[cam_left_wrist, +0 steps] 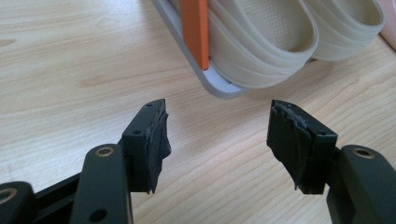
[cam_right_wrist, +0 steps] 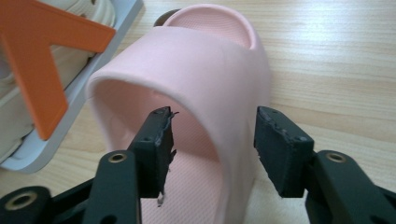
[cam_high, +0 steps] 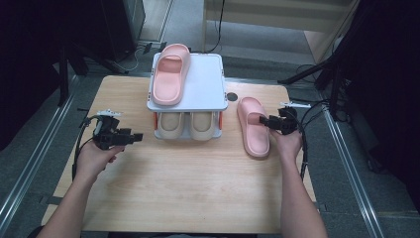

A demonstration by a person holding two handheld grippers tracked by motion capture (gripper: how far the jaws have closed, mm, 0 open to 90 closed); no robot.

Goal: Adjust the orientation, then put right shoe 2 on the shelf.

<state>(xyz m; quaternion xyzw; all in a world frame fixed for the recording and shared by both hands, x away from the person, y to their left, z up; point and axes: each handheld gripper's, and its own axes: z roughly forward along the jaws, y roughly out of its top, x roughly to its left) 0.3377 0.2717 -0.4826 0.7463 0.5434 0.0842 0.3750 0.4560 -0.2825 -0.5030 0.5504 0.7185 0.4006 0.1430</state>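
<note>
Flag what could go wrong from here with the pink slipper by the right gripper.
1. The right gripper straddles only the side of the pink slipper's strap, jaws apart; closing there may pinch soft foam and slip.
2. The slipper lies close beside the shoe rack; lifting it could knock the rack's edge or the other pink slipper on top.

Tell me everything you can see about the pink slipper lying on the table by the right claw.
The pink slipper is a soft-looking, foam-like slide with a wide strap and a textured footbed. It lies sole down on the wooden table, right of the rack, lengthwise toward the person. The right claw straddles the strap's side edge, one jaw inside the strap, one outside, with gaps showing, so not yet gripped.
</note>
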